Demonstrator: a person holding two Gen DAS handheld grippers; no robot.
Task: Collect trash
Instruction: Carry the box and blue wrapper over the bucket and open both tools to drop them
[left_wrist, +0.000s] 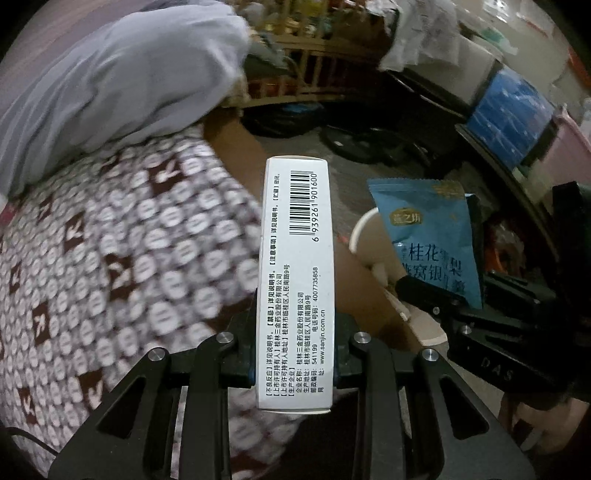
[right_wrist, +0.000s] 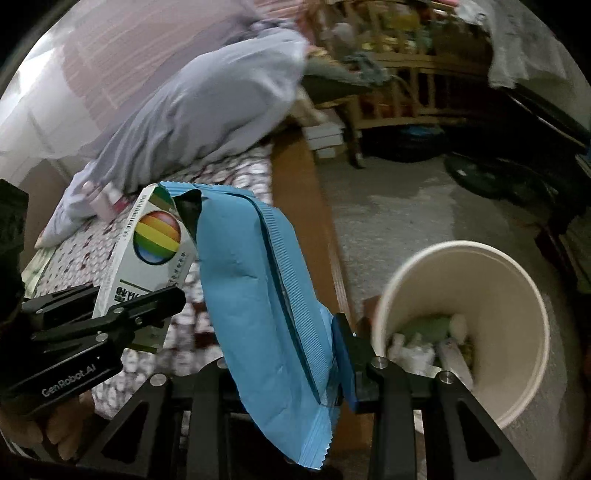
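While the left gripper (left_wrist: 293, 363) clamps the white box (left_wrist: 295, 280), only the right gripper (right_wrist: 291, 384), pinching its blue wrapper (right_wrist: 258, 295), shows trash inside the bin (right_wrist: 517, 295).

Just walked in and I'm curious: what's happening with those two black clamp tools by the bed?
A person is collecting trash with a gripper in each hand. The left gripper holds a white cardboard medicine box; the right gripper holds an empty blue plastic snack wrapper. Both are beside the bed, near a white round bin already holding scraps.
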